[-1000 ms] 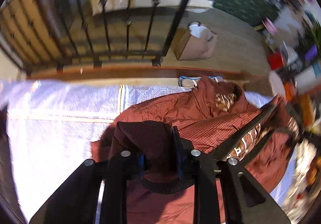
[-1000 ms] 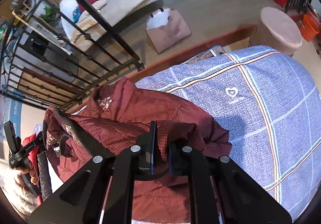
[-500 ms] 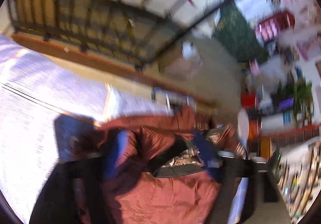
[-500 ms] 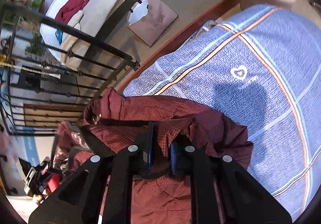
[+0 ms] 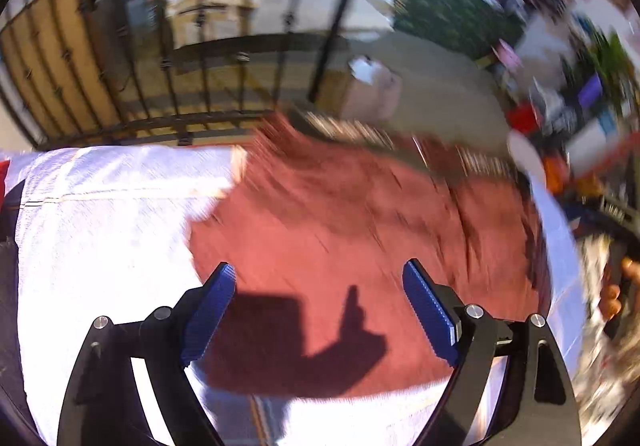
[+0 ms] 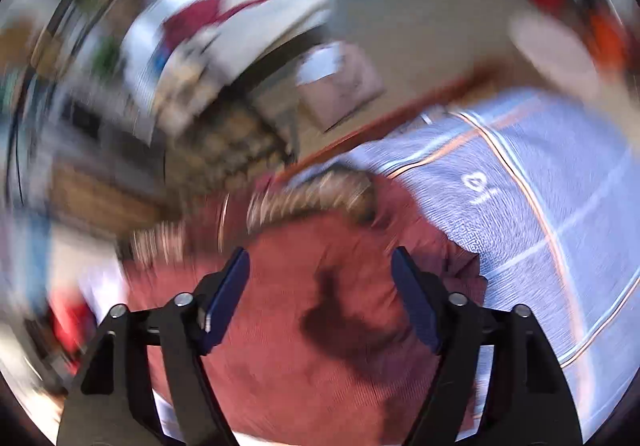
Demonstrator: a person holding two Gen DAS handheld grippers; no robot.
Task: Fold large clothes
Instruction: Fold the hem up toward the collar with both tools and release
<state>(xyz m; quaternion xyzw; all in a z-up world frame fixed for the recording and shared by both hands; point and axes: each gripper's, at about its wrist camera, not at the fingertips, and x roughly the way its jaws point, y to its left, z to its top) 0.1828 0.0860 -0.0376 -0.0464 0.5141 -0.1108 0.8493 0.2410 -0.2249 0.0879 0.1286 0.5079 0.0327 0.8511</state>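
A large dark-red checked garment (image 5: 360, 230) lies spread on the bed's blue-and-white checked cover (image 5: 104, 230). It also shows in the right wrist view (image 6: 320, 326), with a pale patterned band along its far edge. My left gripper (image 5: 318, 274) is open and empty above the garment's near part. My right gripper (image 6: 320, 260) is open and empty above the garment too. Both views are blurred by motion.
A black metal railing (image 5: 192, 86) stands beyond the bed's far edge. A brown paper bag (image 5: 372, 90) sits on the floor behind it. The blue checked cover (image 6: 540, 206) lies to the right of the garment. A person's hand (image 5: 616, 286) shows at the far right.
Both grippers have let go of the garment and opened. The bunched cloth they held has dropped and now lies flatter on the bed. Both cameras are swinging fast.
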